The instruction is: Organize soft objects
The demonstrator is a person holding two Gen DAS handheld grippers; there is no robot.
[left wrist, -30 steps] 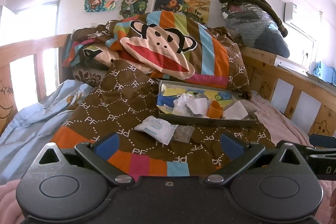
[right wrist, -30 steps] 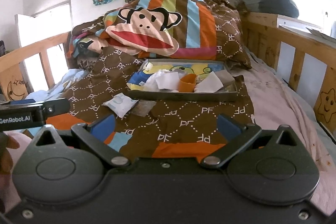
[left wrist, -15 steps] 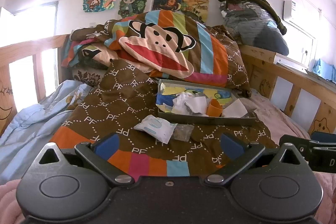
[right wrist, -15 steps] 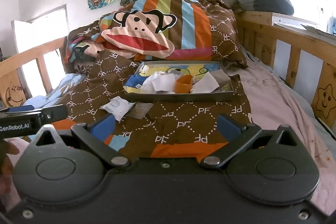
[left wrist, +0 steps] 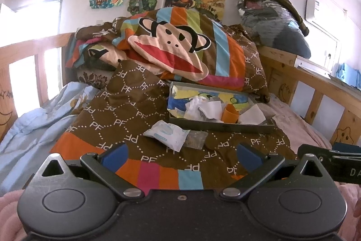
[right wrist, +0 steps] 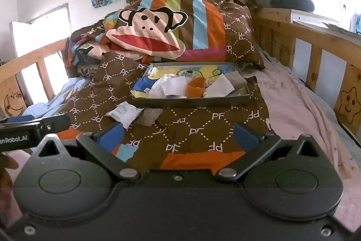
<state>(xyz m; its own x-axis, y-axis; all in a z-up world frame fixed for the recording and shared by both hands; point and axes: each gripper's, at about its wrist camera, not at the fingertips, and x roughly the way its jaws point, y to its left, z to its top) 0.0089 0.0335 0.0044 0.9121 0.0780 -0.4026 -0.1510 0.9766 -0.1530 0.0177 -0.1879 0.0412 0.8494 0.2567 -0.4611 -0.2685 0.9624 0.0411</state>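
Both grippers hang low over the near end of the brown patchwork duvet [left wrist: 126, 110], side by side. The left gripper [left wrist: 181, 154] has its blue-padded fingers spread wide with nothing between them, and the right gripper [right wrist: 178, 134] is spread wide and empty too.

The landmark is the shallow grey rectangular tray [right wrist: 191, 102] lying on the duvet. It already holds crumpled white cloths or papers [right wrist: 173, 86] and an orange plastic cup [right wrist: 195, 87] tipped among them. Just in front of the tray's near-left corner lie a white-and-blue soft wipes packet [left wrist: 167, 133] and, touching it on the tray side, a small greyish-brown scrap of fabric [left wrist: 195, 139].

The likely trouble is the bedding: a pinch that goes too deep would gather duvet along with the packet. The scrap touches the packet, so one may drag the other. The tray rests on soft, uneven quilt, so a push on its rim could tilt it and spill the cup.

Open duvet lies left of the tray; wooden bed rails [right wrist: 315, 46] bound the right, and the striped monkey-face pillow [right wrist: 158, 35] closes off the space behind it.
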